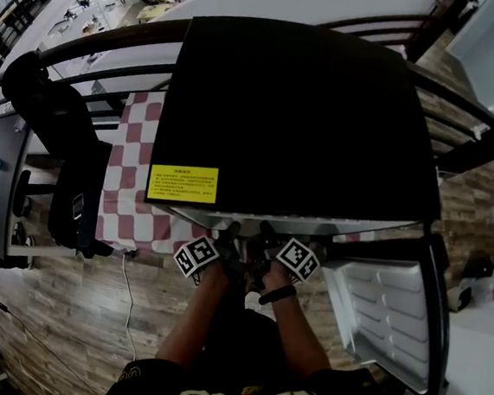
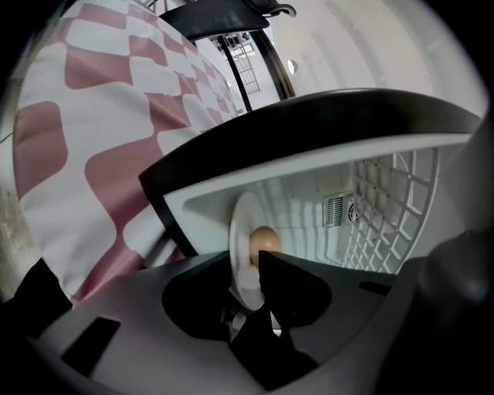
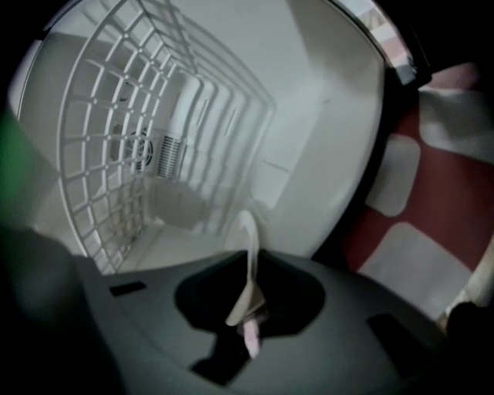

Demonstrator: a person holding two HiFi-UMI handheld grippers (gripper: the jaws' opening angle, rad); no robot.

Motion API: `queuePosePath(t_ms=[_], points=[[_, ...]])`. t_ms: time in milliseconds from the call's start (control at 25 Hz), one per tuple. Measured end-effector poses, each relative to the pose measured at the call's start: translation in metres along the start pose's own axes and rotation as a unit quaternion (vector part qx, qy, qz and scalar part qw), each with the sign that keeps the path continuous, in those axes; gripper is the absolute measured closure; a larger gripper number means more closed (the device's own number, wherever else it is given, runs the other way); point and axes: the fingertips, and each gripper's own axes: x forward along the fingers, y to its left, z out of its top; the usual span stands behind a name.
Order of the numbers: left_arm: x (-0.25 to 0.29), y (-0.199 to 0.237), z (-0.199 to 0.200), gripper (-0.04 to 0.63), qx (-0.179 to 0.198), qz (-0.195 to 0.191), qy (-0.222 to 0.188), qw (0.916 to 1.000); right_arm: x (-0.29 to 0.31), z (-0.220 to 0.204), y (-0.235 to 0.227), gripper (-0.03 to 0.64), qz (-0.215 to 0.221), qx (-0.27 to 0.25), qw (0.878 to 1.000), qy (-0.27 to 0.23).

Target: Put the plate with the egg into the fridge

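A red-and-white checked tablecloth [image 1: 130,191] covers a table on a wood-plank floor [image 1: 54,304]. A black jacket [image 1: 50,117] hangs just beside the table's left edge, below dark curved rails [image 1: 105,41].

Head view: high above, steeply down on fridge [image 1: 299,110] top. 2 gripper views: very near, at fridge opening, facing inward; both share plate [image 2: 241,224], rear vent [image 2: 337,210].

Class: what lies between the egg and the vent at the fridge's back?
Nothing: in the left gripper view, only bare white lining runs from the egg to the vent.
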Motion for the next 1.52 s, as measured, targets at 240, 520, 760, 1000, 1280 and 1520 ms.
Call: queuePosePath(t_ms=[240, 520, 760, 1000, 1280, 1520], points=[[-0.001, -0.013, -0.006, 0.394, 0.072, -0.018, 0.041, 0.9964, -0.001, -0.005, 0.009, 0.486, -0.012, -0.178, 0.982, 0.058], [-0.004, -0.012, -0.018, 0.376, 0.183, 0.001, 0.089, 0.9791, -0.001, -0.014, 0.013, 0.390, -0.032, -0.313, 0.944, 0.099], [-0.011, -0.006, -0.021, 0.374, 0.285, 0.028, 0.112, 0.9514, -0.002, -0.022, 0.008, 0.374, -0.052, -0.412, 0.898, 0.145], [-0.016, 0.005, -0.019, 0.375, 0.395, 0.069, 0.130, 0.9068, -0.004, -0.027, 0.005, 0.374, -0.058, -0.486, 0.853, 0.180], [-0.020, 0.009, -0.020, 0.376, 0.437, 0.078, 0.138, 0.8853, -0.013, -0.012, 0.000, 0.374, -0.052, -0.435, 0.880, 0.181], [-0.030, 0.009, -0.021, 0.376, 0.497, 0.084, 0.137, 0.8529, -0.027, -0.002, -0.002, 0.374, -0.062, -0.516, 0.835, 0.179]])
